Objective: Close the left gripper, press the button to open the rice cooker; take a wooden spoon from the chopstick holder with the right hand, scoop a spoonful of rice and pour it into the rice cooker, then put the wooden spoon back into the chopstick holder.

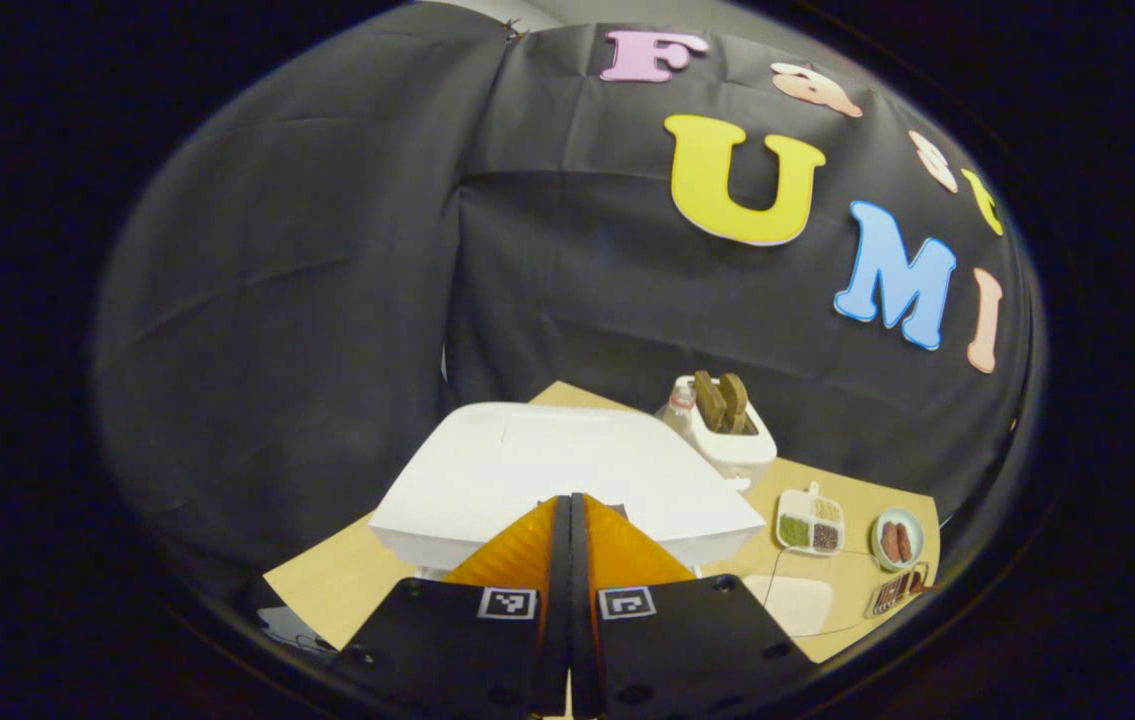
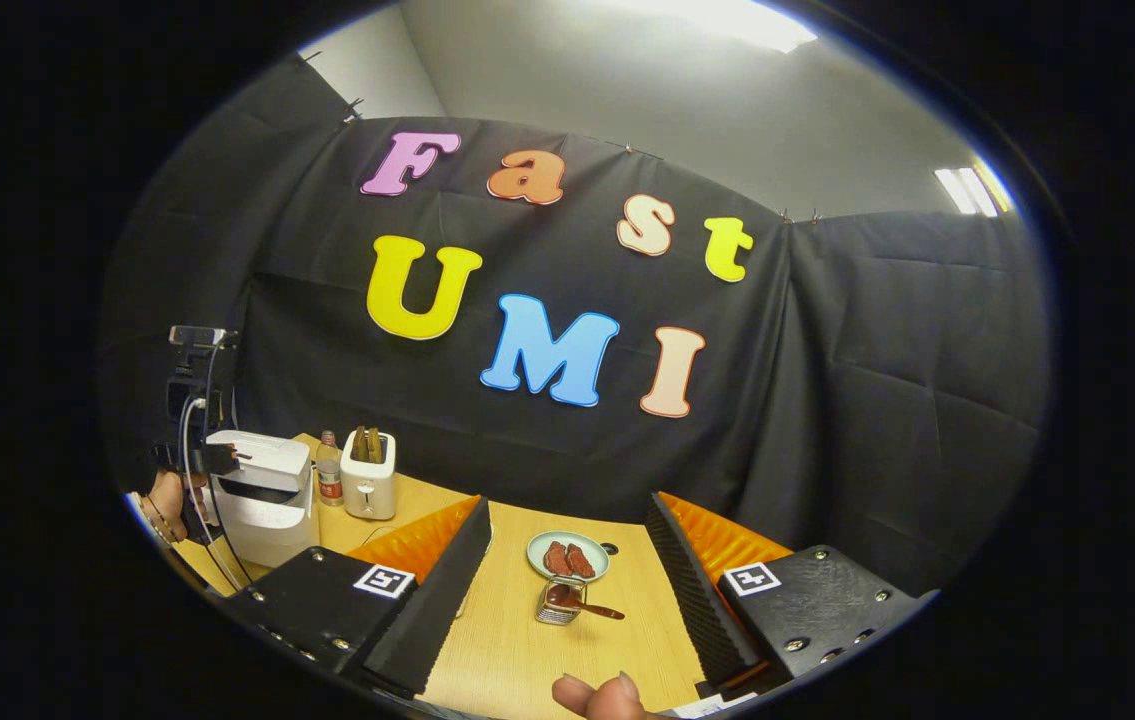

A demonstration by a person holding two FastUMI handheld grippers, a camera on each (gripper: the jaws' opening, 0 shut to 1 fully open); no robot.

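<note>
Right under the left gripper (image 1: 570, 520), fingers pressed together, sits the white box-shaped rice cooker (image 1: 567, 480), lid down; the fingertips overlap its near edge, so contact with the button is hard to judge. Over in the right gripper view the same cooker (image 2: 262, 495) stands at the far left of the pale wooden table (image 2: 527, 640), a person's hand (image 2: 167, 500) beside it, half cut off. Between the right gripper's (image 2: 567, 560) widely spread fingers stands the small metal chopstick holder (image 2: 559, 608) with the wooden spoon (image 2: 582, 603) lying across it, its bowl inside and hard to make out. Just beyond is a pale round plate of sausages (image 2: 567, 555). Further left stands a white toaster (image 2: 368, 480) with a bottle (image 2: 329, 480).
</note>
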